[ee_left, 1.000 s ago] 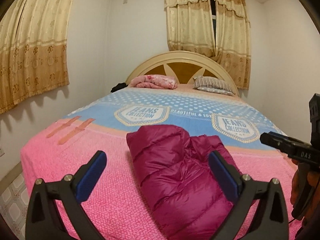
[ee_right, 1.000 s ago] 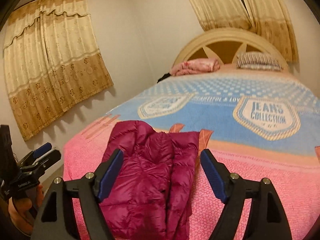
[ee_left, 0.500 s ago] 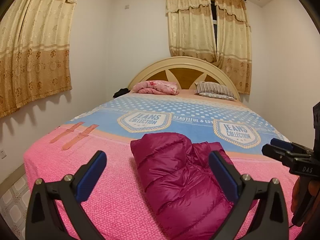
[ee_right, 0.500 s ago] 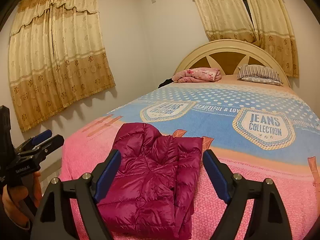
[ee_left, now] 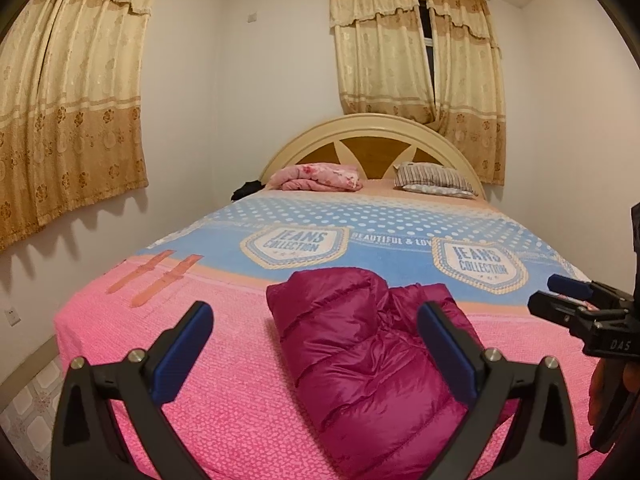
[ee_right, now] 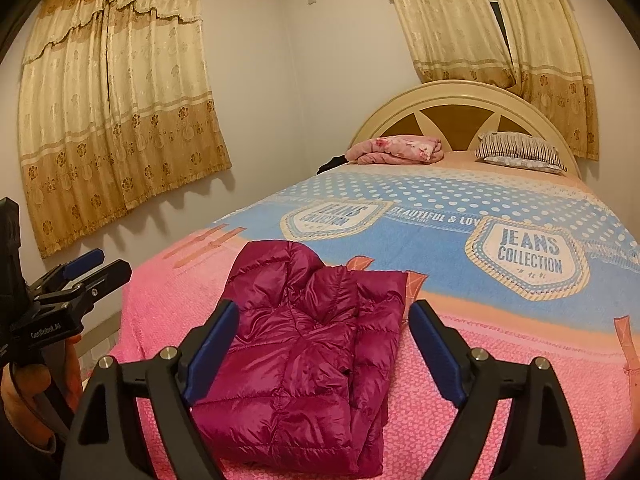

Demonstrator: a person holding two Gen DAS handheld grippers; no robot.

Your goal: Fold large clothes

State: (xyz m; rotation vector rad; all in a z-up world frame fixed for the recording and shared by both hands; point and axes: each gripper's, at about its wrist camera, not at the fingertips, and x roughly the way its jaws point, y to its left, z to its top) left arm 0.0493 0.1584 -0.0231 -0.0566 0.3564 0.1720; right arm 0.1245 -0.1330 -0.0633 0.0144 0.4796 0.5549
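A magenta puffer jacket (ee_left: pixel 368 356) lies folded into a compact bundle on the pink foot end of the bed; it also shows in the right wrist view (ee_right: pixel 304 344). My left gripper (ee_left: pixel 316 344) is open and empty, held back from the bed with the jacket beyond its jaws. My right gripper (ee_right: pixel 320 340) is open and empty, also held back from the jacket. The right gripper shows at the right edge of the left wrist view (ee_left: pixel 576 308), and the left gripper at the left edge of the right wrist view (ee_right: pixel 84 276).
The bed (ee_left: pixel 224 384) has a pink and blue printed cover. A folded pink blanket (ee_left: pixel 316 176) and a striped pillow (ee_left: pixel 434 180) lie by the headboard (ee_left: pixel 376 140). Curtains (ee_left: pixel 68 100) hang on the left wall. Tiled floor (ee_left: pixel 28 412) shows at the left.
Both grippers have drawn back and lifted away from the jacket, so more of the bed and room shows. The jacket has stayed in place. Both stay open.
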